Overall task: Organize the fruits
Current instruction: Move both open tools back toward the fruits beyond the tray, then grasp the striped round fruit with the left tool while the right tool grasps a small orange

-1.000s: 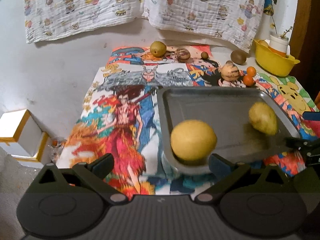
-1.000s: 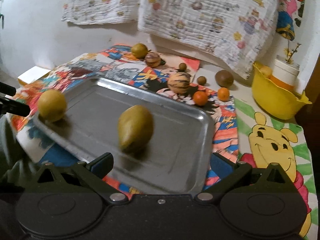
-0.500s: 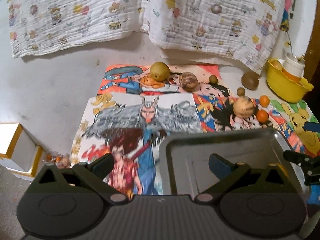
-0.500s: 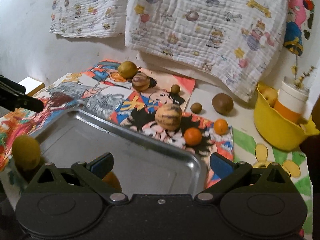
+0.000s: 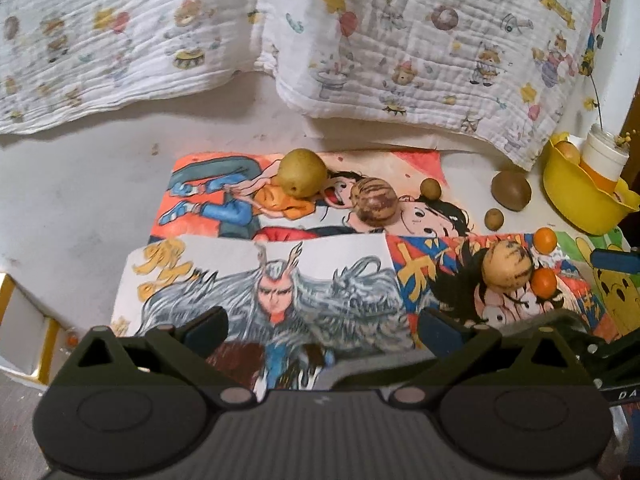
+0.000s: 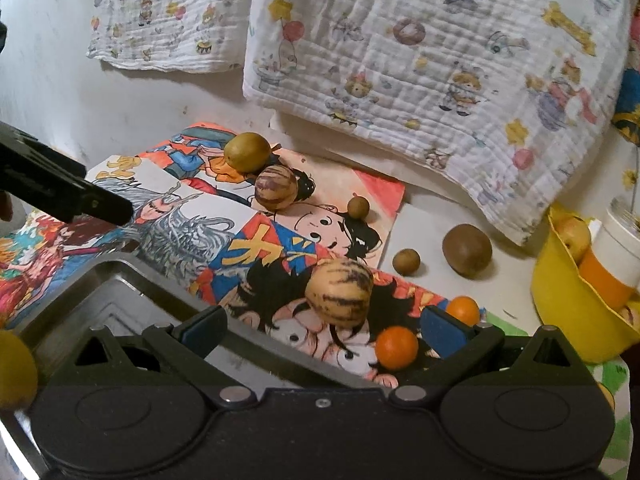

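Fruits lie scattered over cartoon-printed mats (image 5: 280, 288). At the far left sits a yellow-green pear (image 5: 302, 173), and just right of it a tan melon with brown stripes (image 5: 374, 202). Nearer and to the right, a second striped melon (image 6: 339, 285) touches one small orange (image 6: 396, 347), with another orange (image 6: 462, 310) just beyond. A brown kiwi (image 6: 467, 250) and two small brown round fruits (image 6: 406, 262) (image 6: 358, 207) rest close by, the kiwi and one small fruit on the bare white surface. A yellow bowl (image 6: 568, 312) at the far right holds an apple-like fruit (image 6: 574, 236) beside a white and orange cup (image 6: 616, 258).

The metal tray (image 6: 120, 292) lies near, mostly hidden behind the right gripper (image 6: 322, 330), whose fingers are spread apart and grasp nothing. A yellow fruit (image 6: 14, 368), cut off at the left edge, sits in the tray. The left gripper (image 5: 322, 326) is likewise spread wide, holding nothing; in its view only a blurred grey strip of the tray shows.
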